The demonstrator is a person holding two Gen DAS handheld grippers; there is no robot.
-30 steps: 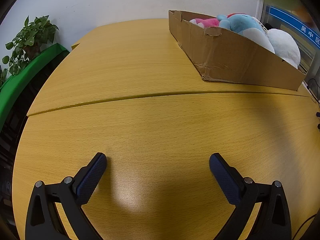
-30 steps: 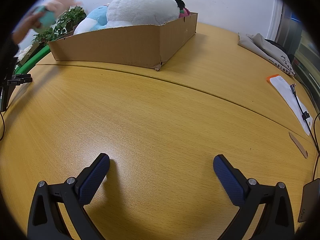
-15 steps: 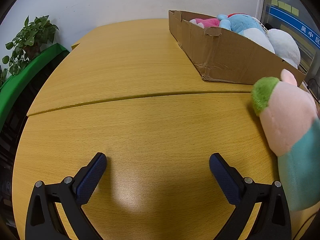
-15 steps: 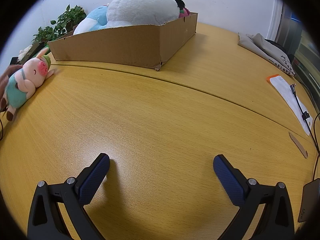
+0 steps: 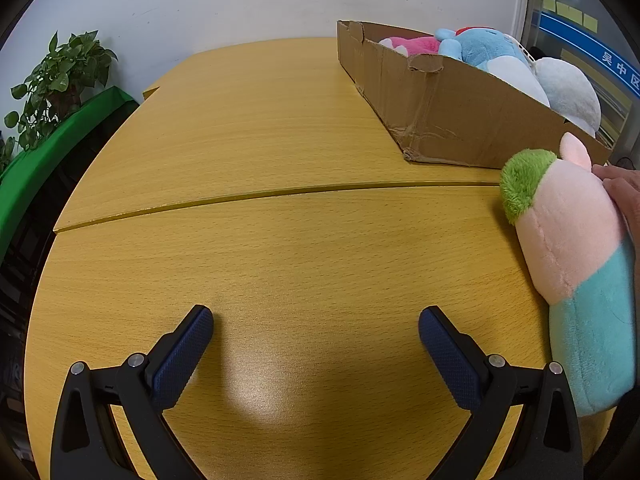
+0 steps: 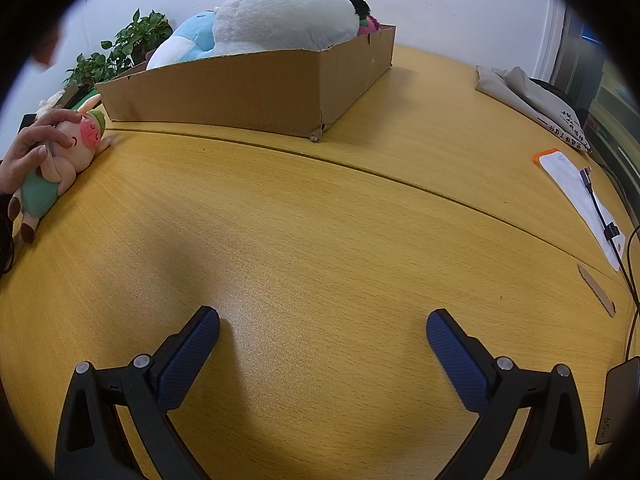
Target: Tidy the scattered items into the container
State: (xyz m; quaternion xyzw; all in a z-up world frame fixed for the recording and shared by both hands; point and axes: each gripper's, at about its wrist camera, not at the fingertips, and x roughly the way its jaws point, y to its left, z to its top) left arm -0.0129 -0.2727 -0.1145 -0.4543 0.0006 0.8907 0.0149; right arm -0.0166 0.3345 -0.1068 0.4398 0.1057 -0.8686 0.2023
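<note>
Wood-grain table (image 5: 280, 264) lies bare under both grippers. The left gripper (image 5: 316, 336) hovers with its blue-padded fingers spread wide and nothing between them; the plush pig (image 5: 576, 264) lies on its side off to its right, outside the right finger, a person's hand (image 5: 624, 196) resting on its head. The right gripper (image 6: 322, 336) is likewise spread wide and empty, the same pig (image 6: 60, 160) lying far to its left near the table edge. The cardboard box (image 6: 248, 88), holding other plush toys (image 6: 284, 20), sits just beyond the pig.
</note>
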